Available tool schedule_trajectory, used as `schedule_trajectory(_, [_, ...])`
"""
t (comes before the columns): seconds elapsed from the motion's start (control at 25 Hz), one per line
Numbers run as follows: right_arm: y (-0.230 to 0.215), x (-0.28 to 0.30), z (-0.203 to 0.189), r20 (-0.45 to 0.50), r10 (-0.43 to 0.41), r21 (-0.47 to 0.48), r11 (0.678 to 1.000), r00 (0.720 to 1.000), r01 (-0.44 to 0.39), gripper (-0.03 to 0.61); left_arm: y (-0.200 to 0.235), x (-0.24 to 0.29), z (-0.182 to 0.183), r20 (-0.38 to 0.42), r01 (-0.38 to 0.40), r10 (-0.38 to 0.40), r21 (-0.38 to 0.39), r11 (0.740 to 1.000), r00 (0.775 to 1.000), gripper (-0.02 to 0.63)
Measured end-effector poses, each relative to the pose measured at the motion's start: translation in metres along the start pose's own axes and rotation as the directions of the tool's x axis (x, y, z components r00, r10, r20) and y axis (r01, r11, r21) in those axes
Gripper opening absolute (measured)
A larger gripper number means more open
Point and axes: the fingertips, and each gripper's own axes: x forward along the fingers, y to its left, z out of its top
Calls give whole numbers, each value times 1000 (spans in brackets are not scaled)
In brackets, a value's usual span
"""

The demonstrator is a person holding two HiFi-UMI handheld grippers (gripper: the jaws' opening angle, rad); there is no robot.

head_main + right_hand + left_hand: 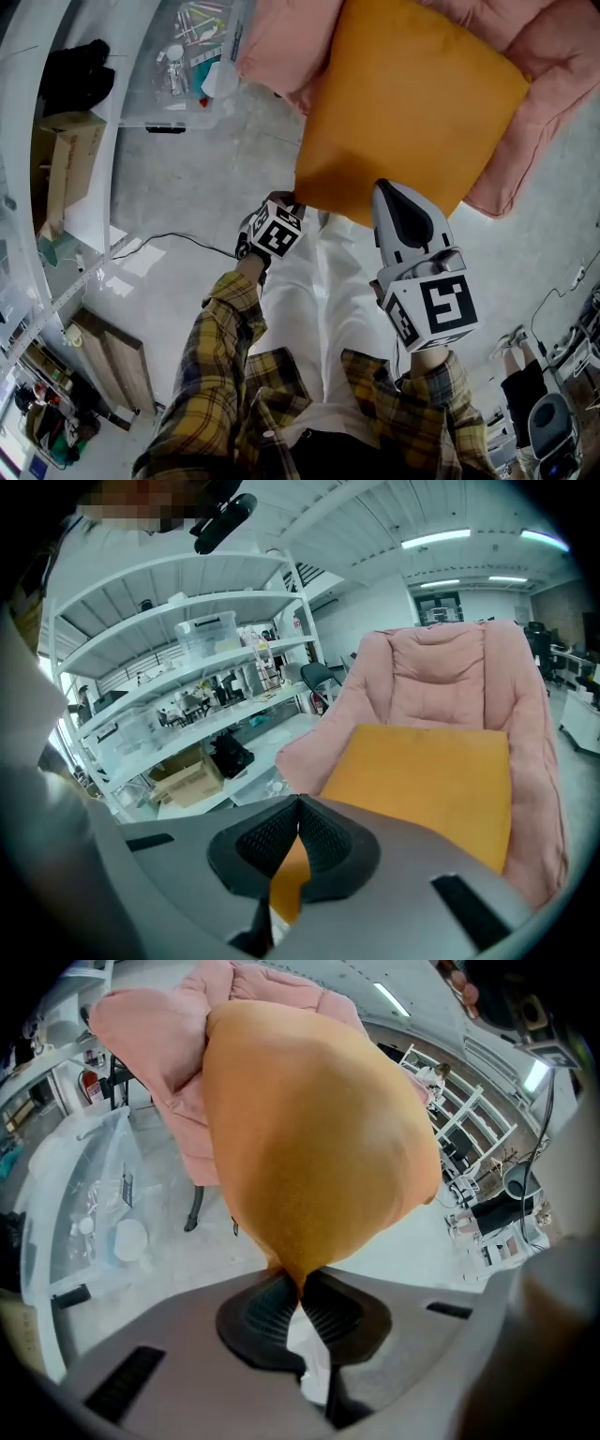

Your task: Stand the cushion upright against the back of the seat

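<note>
In the head view, the square, smooth orange cushion [412, 103] lay flat on the puffy, quilted pink seat [553, 84]. The left gripper [281, 200] met its near corner and the right gripper [381, 187] its near edge, both held out from plaid sleeves [225, 347].

In the left gripper view, the left gripper [300, 1283] pointed steeply down, its ribbed black pads [262, 1309] clenched on the cushion's [309, 1138] pinched corner.

In the right gripper view, the right gripper [298, 810] sloped gently down, clamped on a fold of the cushion [431, 780], which rested on the seat [441, 677].
</note>
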Motion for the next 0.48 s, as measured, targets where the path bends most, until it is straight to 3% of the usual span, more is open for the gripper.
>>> schedule_trajectory(0.16, [3, -9, 1, -21, -4, 4, 1000, 1000, 4, 18, -7, -17, 2, 13, 7, -7, -26, 1000, 1000, 14])
schedule_trajectory(0.48, [12, -37, 27, 38, 6, -8, 1000, 999, -6, 18, -33, -78, 18, 38, 66, -62, -94, 993, 997, 12])
